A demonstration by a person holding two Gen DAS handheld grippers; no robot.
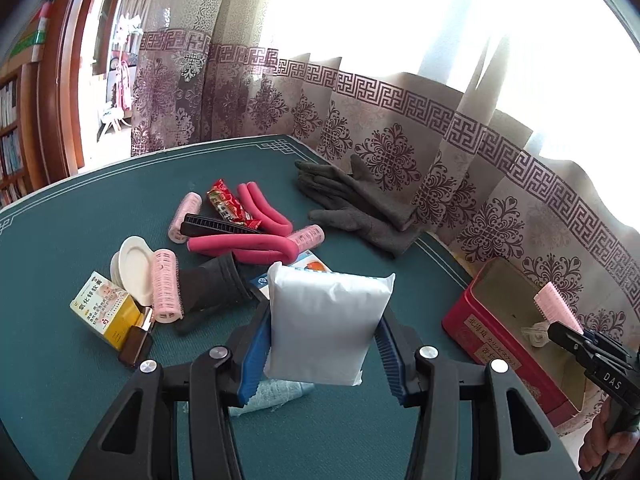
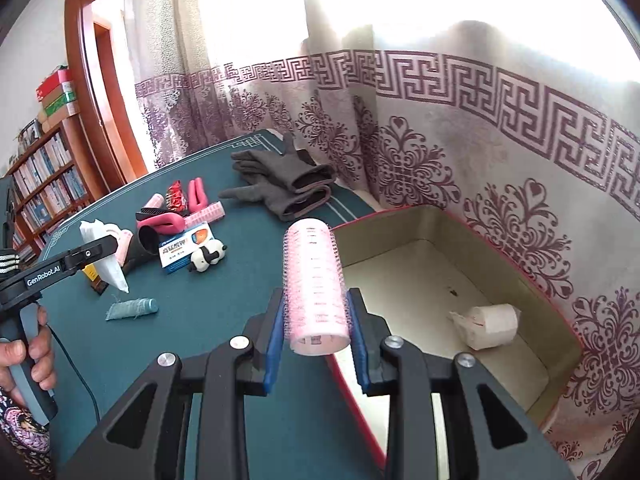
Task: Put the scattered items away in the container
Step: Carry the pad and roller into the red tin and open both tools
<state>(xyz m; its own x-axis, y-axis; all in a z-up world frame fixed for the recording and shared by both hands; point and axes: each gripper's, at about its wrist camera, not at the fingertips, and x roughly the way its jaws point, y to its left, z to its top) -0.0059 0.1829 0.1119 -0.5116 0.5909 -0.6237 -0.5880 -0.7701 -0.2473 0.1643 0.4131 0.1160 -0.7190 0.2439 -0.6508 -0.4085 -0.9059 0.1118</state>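
My left gripper [image 1: 322, 354] is shut on a white soft packet [image 1: 326, 320] and holds it above the green table [image 1: 80, 380]. My right gripper [image 2: 316, 344] is shut on a pink hair roller [image 2: 314, 284] at the near-left rim of the red box [image 2: 440, 300], which has a beige inside. The box also shows at the right in the left wrist view [image 1: 516, 336], with the roller [image 1: 558, 308] over it. A white paper roll [image 2: 486, 326] lies inside the box. Scattered on the table are pink rollers [image 1: 166, 296], pink foam curlers [image 1: 256, 236], a black comb [image 1: 218, 226] and a red snack packet [image 1: 230, 206].
Grey gloves [image 1: 352, 204] lie at the table's far edge by the patterned curtain [image 1: 400, 128]. A yellow medicine box [image 1: 106, 308], white dishes [image 1: 134, 272], a black sleeve [image 1: 216, 288], a blue-and-white box [image 2: 184, 250], a panda figure [image 2: 206, 258] and a teal tube [image 2: 132, 308] lie on the table.
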